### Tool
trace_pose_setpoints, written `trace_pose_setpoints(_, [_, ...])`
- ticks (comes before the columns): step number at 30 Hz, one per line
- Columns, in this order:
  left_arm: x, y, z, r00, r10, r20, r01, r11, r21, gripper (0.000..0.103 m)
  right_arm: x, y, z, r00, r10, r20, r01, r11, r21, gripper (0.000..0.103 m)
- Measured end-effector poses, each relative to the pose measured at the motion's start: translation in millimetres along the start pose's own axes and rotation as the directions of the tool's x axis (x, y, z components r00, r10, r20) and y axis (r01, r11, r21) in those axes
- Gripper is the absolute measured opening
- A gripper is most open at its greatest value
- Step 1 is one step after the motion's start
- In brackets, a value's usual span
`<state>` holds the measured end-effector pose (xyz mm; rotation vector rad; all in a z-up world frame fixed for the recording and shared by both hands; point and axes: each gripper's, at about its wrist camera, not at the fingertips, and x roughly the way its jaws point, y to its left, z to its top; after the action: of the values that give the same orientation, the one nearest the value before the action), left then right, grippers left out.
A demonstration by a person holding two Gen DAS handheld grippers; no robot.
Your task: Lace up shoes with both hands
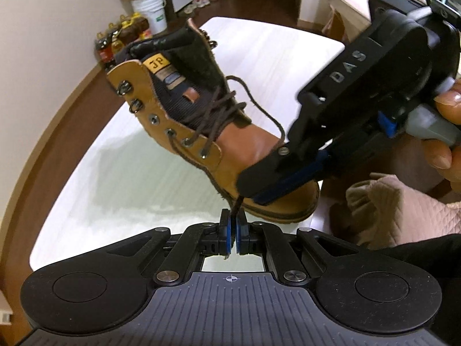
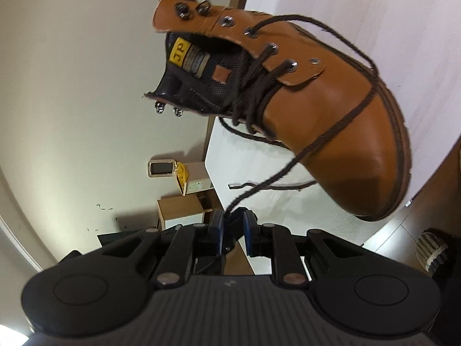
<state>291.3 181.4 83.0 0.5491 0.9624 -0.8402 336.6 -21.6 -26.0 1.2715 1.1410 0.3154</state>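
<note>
Tan leather boot (image 1: 201, 121) is lying near the white desk (image 1: 273, 43) front edge, toe toward both grippers. Brown lace (image 2: 288, 164) is running toe-ward. L gripper (image 1: 232, 227) is pinching its end, jaws nearly closed. R gripper (image 2: 232, 230) is standing part-open w/ lace between pads, not pressing.

Boot (image 1: 201, 121) on the table (image 1: 115, 173), lace end (image 1: 236, 201) in the left gripper (image 1: 233, 230) before its toe
</note>
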Motion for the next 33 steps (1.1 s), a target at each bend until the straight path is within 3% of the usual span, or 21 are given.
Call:
trace_pose_setpoints(3, [-2.0, -0.6, 1.8, 1.0, -0.005, 0.005, 0.005, 1.0, 0.006, 0.003, 3.3, 5.4, 0.6, 1.0, -0.017, 0.003, 0.017, 1.0, -0.025, 0.016])
trace_pose_setpoints(5, [-0.4, -0.5, 3.5, 1.0, -0.013, 0.01, 0.013, 1.0, 0.006, 0.003, 1.9, 9.8, 2.1, 1.0, -0.016, 0.007, 0.017, 0.999, -0.049, 0.004])
trace_pose_setpoints(8, [2.2, 0.3, 7.6, 1.0, -0.017, 0.009, 0.017, 1.0, 0.001, 0.003, -2.8, 17.0, 5.7, 0.999, -0.026, 0.022, 0.028, 0.995, -0.094, 0.004])
trace_pose_setpoints(18, [5.0, 2.8, 18.9, 1.0, -0.029, 0.0, 0.029, 1.0, -0.006, 0.003, -15.7, 8.4, 33.2, 1.0, -0.009, 0.029, 0.011, 0.998, -0.057, 0.004])
trace_pose_setpoints(25, [1.8, -3.6, 21.3, 1.0, -0.017, -0.003, 0.017, 0.999, 0.044, 0.003, -13.7, 3.5, 28.9, 1.0, -0.002, 0.015, 0.003, 1.0, -0.03, 0.018])
trace_pose_setpoints(31, [-4.7, -8.9, 20.3, 1.0, -0.017, 0.006, 0.016, 0.997, 0.07, 0.003, -7.7, 8.9, 12.5, 1.0, -0.02, 0.007, 0.021, 0.998, -0.062, 0.016])
trace_pose_setpoints(33, [-7.5, -9.1, 19.3, 1.0, -0.017, 0.013, 0.016, 0.997, 0.074, 0.003, -8.3, 13.0, 9.2, 0.999, -0.029, 0.021, 0.031, 0.995, -0.093, 0.004])
